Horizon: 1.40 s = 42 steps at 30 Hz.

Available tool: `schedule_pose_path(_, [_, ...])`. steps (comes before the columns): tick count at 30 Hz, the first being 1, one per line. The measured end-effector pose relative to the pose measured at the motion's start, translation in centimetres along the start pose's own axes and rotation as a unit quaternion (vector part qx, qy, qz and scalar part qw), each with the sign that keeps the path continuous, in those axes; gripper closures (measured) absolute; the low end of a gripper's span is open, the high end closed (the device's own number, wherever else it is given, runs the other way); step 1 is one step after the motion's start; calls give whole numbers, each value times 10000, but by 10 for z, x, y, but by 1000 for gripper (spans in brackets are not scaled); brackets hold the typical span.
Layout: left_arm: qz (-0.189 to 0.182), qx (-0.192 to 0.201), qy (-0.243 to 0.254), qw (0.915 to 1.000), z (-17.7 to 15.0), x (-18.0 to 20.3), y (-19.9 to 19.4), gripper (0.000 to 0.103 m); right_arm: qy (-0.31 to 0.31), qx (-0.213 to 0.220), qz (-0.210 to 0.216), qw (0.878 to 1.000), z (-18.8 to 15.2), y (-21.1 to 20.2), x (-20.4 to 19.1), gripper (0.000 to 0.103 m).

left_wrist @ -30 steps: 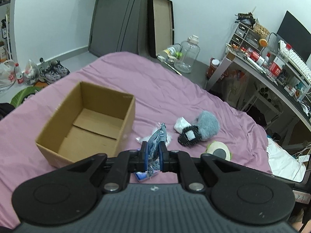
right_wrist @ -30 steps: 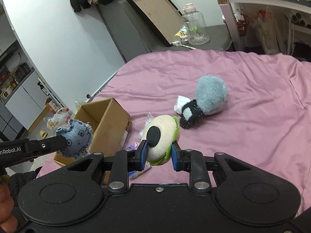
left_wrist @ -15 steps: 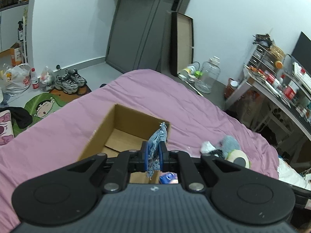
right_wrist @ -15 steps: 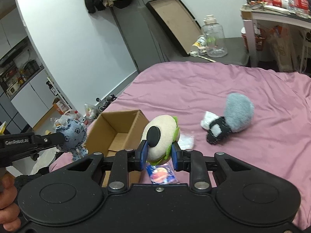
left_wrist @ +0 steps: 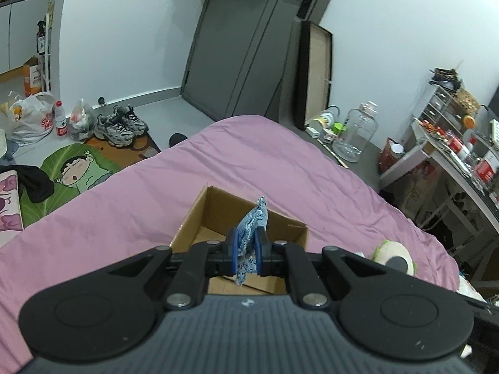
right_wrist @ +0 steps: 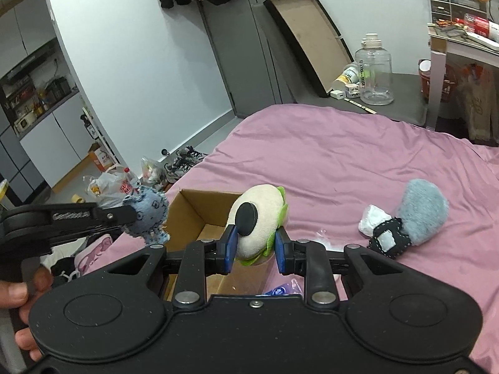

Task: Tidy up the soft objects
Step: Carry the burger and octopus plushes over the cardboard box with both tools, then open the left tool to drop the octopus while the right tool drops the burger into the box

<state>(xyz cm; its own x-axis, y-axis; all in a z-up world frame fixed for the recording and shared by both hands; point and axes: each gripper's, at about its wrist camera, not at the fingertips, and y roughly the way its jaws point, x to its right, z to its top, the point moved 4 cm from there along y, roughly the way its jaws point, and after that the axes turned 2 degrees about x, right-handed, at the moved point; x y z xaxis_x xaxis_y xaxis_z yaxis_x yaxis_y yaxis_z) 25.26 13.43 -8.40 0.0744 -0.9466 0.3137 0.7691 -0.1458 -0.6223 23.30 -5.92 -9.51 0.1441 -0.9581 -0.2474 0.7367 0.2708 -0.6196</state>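
My left gripper is shut on a blue denim soft toy and holds it above the open cardboard box. The toy also shows in the right wrist view, held by the left gripper at the box's left. My right gripper is shut on a cream and green plush with a black disc, above the box. A grey, black and white plush lies on the pink bed to the right.
A plastic-wrapped item lies on the bed by the box. Shoes, bags and a cartoon mat are on the floor left of the bed. A clear jug and a cluttered desk stand beyond.
Both grippers have risen and moved left toward the box with their toys. The box now sits directly under both sets of fingers.
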Motion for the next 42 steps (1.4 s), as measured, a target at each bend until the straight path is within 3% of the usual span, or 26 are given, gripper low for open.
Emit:
schedule_pose_path(7, [30, -316, -417, 9986, 3, -9, 37, 93, 15, -40, -64, 10000, 7, 16, -7, 78])
schedule_pose_path(15, [34, -389, -304, 9988, -17, -11, 61, 93, 10, -63, -176, 9998, 7, 36, -7, 78])
schedule_pose_path(23, [-137, -454, -643, 9968, -15, -25, 78, 93, -13, -160, -96, 9998, 5, 60, -14, 78])
schedule_pose_path(27, [50, -434, -669, 9968, -15, -29, 85, 92, -55, -187, -54, 9998, 4, 69, -20, 78])
schedule_pose_path(31, [-23, -428, -969, 9944, -11, -37, 84, 86, -91, -258, 33, 9996, 3, 76, -26, 78])
schedule_pose_path(35, [92, -419, -1154, 9924, -9, -45, 79, 64, -127, -320, 123, 9993, 3, 82, -33, 78])
schedule_pose_path(42, [142, -148, -1201, 9926, -7, -53, 63, 54, -241, -382, 210, 9988, 0, 95, -46, 77])
